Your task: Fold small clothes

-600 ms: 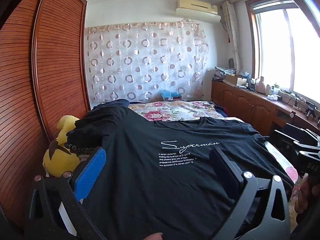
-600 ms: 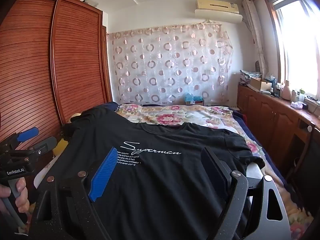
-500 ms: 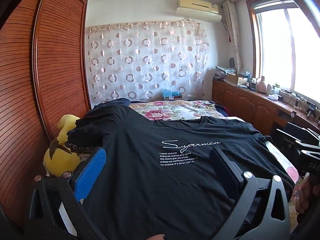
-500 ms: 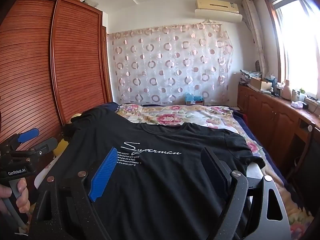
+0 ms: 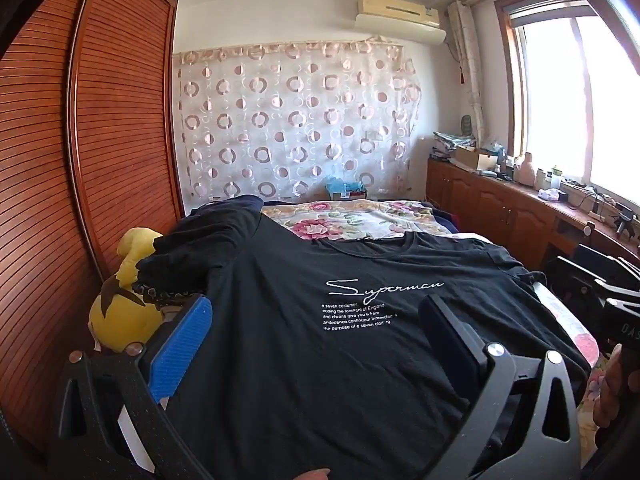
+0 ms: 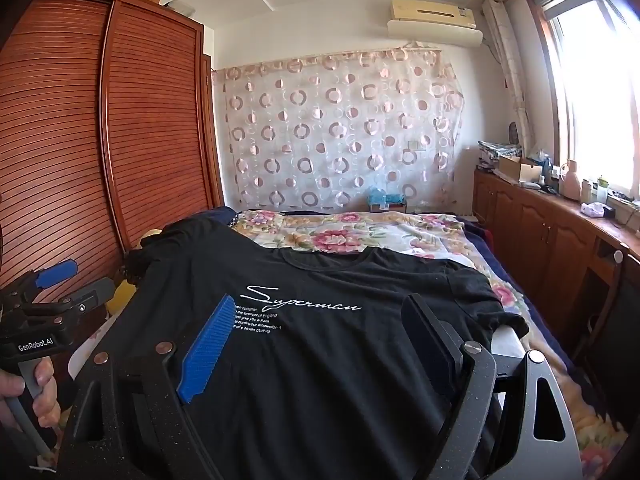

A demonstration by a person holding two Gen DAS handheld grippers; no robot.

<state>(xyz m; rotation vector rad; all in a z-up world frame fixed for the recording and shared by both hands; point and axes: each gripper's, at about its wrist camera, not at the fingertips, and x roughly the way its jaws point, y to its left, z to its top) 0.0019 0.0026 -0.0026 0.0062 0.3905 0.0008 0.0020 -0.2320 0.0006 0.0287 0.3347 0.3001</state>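
Note:
A black T-shirt (image 5: 320,360) with white "Superman" lettering lies spread flat, front up, on the bed; it also shows in the right wrist view (image 6: 320,360). Its left sleeve (image 5: 188,256) is bunched over the bed's left edge. My left gripper (image 5: 316,320) is open and empty, held just above the shirt's lower part. My right gripper (image 6: 320,316) is open and empty, likewise above the shirt's lower part. Each gripper shows at the edge of the other's view: the left gripper (image 6: 52,292) and the right gripper (image 5: 600,288).
A floral bedspread (image 5: 356,222) covers the bed beyond the shirt. A yellow plush toy (image 5: 124,304) sits between the bed and the wooden wardrobe (image 5: 100,160) on the left. Wooden cabinets (image 6: 552,232) with clutter run along the window side on the right.

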